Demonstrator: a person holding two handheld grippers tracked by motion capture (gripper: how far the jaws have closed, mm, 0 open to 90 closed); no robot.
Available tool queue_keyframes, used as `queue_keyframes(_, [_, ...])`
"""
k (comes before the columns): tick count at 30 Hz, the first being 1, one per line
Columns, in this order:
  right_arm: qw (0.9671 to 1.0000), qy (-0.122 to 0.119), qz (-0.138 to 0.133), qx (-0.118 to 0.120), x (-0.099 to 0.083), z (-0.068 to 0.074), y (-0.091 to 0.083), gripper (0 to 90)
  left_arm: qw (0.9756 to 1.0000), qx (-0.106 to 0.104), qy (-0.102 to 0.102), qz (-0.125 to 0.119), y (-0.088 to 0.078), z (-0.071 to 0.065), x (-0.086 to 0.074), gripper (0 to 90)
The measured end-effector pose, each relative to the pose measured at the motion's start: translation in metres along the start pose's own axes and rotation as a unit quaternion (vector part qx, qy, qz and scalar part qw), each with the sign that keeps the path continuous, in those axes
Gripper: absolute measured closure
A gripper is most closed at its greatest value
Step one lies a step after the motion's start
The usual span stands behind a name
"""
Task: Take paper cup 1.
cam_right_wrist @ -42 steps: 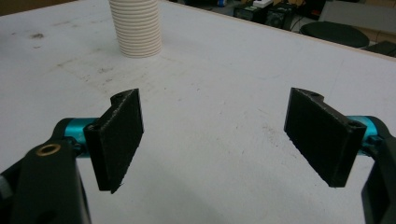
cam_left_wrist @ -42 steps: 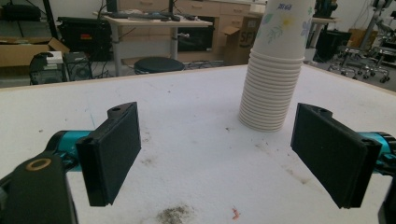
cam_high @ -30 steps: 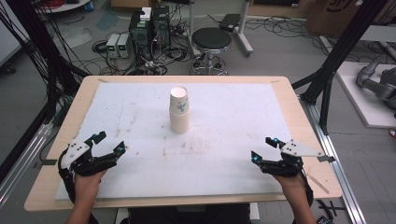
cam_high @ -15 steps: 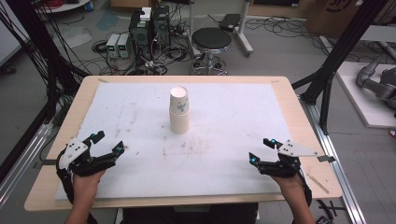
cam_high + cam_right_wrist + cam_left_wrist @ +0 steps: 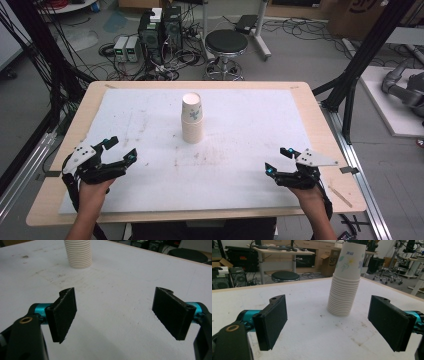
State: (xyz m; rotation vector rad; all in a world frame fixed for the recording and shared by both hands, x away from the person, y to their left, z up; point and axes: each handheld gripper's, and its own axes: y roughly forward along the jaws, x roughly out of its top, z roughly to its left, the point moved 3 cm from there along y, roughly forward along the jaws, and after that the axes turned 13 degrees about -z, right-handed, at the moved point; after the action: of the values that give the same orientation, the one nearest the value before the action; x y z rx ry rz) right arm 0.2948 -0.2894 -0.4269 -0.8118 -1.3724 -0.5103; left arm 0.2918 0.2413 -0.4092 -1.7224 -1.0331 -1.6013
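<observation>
At frame centre stands the cup stack, untouched. The left gripper and right gripper, jaws wide and empty, have barely shifted; the approach has likely not begun.

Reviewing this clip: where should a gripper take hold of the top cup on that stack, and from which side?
Probably on the flowered wall of the top cup, above the ribbed rims of the stack, jaws level, one on each side. It stands upright mid-table, free all round. Either the open left gripper or right gripper could approach from the person's side.
</observation>
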Motion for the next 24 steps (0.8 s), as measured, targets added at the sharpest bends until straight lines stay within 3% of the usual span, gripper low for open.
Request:
queue_keyframes(9, [0.9999,0.005,0.0,-0.012,0.0,-0.001,-0.009,20.3,0.9997,-0.022,0.004,-0.001,0.019,-0.007,0.015,15.8])
queue_keyframes(16, [0.9999,0.004,0.001,-0.011,0.0,-0.001,-0.009,20.3,0.998,-0.062,0.012,0.003,0.049,-0.022,0.033,15.8])
queue_keyframes(24, [0.9999,0.004,0.001,-0.009,0.0,-0.002,-0.01,20.3,0.9961,-0.084,0.019,0.017,0.078,-0.03,0.041,15.8])
